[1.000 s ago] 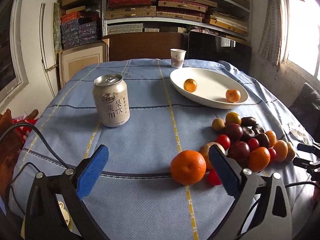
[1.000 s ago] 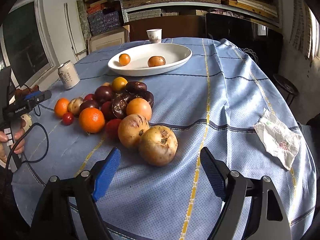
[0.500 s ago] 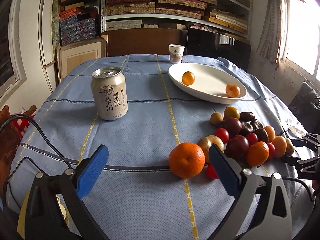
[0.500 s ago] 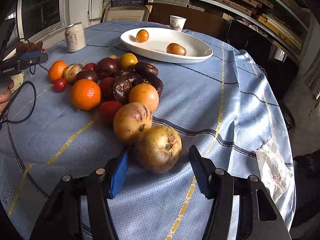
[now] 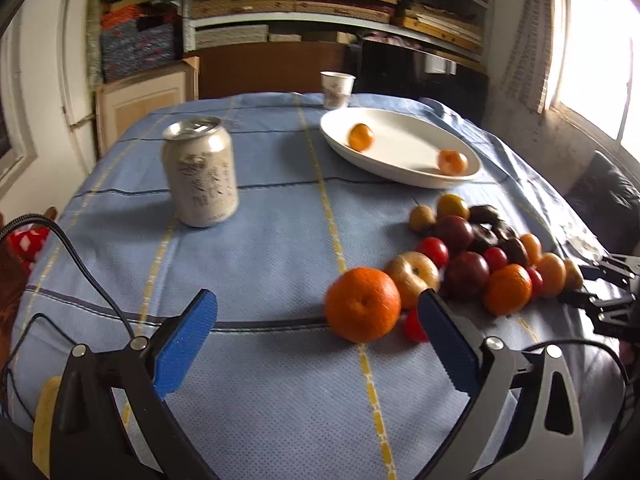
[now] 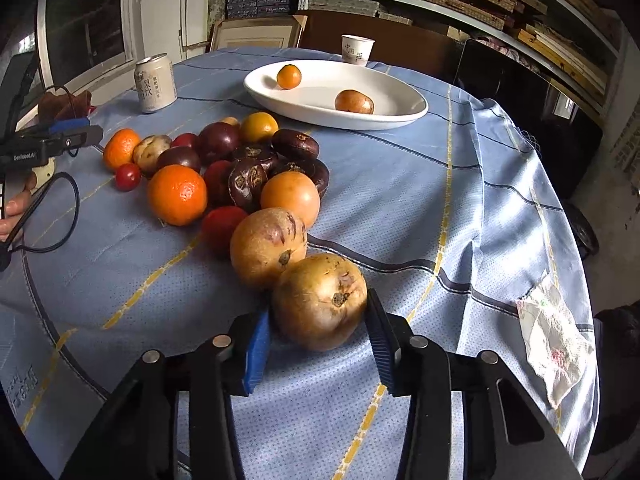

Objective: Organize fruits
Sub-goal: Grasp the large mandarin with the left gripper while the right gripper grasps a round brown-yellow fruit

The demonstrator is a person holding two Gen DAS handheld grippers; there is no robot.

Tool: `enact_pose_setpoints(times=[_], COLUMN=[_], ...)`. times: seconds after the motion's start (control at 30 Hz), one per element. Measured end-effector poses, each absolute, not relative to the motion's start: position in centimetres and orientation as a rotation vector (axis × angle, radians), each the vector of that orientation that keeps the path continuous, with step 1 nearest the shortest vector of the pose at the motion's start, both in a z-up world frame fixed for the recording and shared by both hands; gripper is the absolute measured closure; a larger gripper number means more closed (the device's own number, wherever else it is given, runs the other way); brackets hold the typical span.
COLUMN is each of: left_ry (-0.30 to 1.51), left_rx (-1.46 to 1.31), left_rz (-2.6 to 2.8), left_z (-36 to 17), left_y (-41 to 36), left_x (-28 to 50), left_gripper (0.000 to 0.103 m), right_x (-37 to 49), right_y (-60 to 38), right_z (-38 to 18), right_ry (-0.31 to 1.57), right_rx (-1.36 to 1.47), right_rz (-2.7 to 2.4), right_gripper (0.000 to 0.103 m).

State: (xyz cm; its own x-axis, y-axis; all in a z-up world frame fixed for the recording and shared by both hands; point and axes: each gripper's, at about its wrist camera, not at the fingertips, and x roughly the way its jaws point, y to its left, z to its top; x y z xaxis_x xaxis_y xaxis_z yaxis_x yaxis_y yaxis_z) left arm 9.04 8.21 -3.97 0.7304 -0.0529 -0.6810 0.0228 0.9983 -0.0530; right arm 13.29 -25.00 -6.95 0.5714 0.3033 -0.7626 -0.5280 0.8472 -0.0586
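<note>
A pile of fruit lies on the blue tablecloth: oranges, red tomatoes, dark purple fruits and brown ones. My right gripper (image 6: 318,308) has the nearest brown round fruit (image 6: 320,300) between its blue pads; the jaws are closing and both pads touch its sides. A second brown fruit (image 6: 266,246) rests against it. The white oval plate (image 6: 400,114) farther back holds a small orange (image 6: 289,76) and a brown fruit (image 6: 354,102). My left gripper (image 5: 316,302) stands open low over the cloth, with a big orange (image 5: 362,304) just inside its right finger, untouched.
A drink can (image 5: 202,176) stands left of the plate (image 5: 400,176) and a paper cup (image 5: 337,88) behind it. A crumpled tissue (image 6: 554,336) lies near the table's right edge. A person's hand (image 6: 14,208) with cables shows at the left. Shelves fill the back wall.
The right gripper's jaws have closed in from wide apart until they meet the brown fruit, and it has rolled a little. The left gripper has stayed open and nearly still.
</note>
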Motion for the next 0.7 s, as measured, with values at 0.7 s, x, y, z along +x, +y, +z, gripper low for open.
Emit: enact_pose_setpoints(times=[0.7], left_ry=[0.876], left_rx=[-0.162], left_rz=[-0.143], left_z=[-6.5], left_y=[8.0], left_x=[12.3], left_gripper=[0.035], right_x=[11.4], right_y=[-25.4], right_z=[-7.5], right_ry=[0.837], right_rx=[-0.171], right_rz=[0.554], right_gripper=[0.058])
